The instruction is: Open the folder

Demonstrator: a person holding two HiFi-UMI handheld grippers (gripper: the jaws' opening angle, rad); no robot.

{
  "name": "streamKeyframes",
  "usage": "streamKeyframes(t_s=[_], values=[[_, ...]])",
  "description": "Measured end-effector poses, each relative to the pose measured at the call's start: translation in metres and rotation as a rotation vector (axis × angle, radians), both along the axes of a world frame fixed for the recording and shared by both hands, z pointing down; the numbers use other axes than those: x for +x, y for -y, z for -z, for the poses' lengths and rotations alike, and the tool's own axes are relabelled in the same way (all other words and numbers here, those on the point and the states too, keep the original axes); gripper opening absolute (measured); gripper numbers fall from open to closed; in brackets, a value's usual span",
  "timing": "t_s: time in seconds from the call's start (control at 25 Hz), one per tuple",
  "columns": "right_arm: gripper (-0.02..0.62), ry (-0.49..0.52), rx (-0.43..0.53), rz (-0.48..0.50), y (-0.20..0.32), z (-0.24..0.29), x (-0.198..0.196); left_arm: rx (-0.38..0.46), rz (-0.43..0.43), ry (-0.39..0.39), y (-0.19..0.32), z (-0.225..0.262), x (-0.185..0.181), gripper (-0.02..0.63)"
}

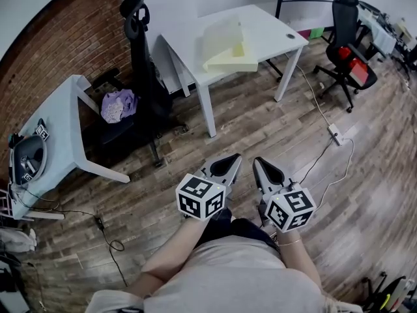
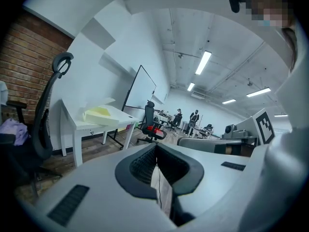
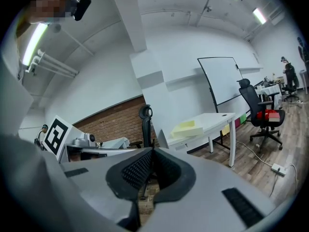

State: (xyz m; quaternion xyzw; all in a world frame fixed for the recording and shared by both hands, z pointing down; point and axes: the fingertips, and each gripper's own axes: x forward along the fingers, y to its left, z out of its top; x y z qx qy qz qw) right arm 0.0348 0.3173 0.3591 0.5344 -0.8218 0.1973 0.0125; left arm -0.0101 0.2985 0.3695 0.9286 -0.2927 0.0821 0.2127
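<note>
A pale yellow folder [image 1: 229, 47] lies on the white table [image 1: 267, 28] across the room; it also shows as the folder [image 2: 101, 114] in the left gripper view and the folder [image 3: 188, 128] in the right gripper view. My left gripper [image 1: 233, 159] and right gripper [image 1: 258, 162] are held side by side at waist height over the wooden floor, well short of the table. Both point toward it. The left gripper [image 2: 155, 148] is shut with nothing between its jaws, and so is the right gripper [image 3: 152, 152].
A black office chair [image 1: 139, 77] with a purple cloth [image 1: 118, 105] stands left of the table. A second white table [image 1: 62, 126] is at the far left. Another black chair [image 1: 346, 44] with a red item is at right. A power strip [image 1: 335, 134] and cables lie on the floor.
</note>
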Motion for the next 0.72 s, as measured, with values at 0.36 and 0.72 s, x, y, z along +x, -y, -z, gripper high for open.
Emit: streamKeyframes(t_s=[0.36,0.72], values=[[0.023,0.005,-0.006,-0.024,0.080,-0.012,0.019,0.002,-0.018,-0.002,0.078,-0.009,0.018,0.017],[0.023,-0.009,-0.013,-0.062,0.196,-0.011,0.036,-0.011,-0.052,-0.008,0.190,-0.005,0.030,0.017]])
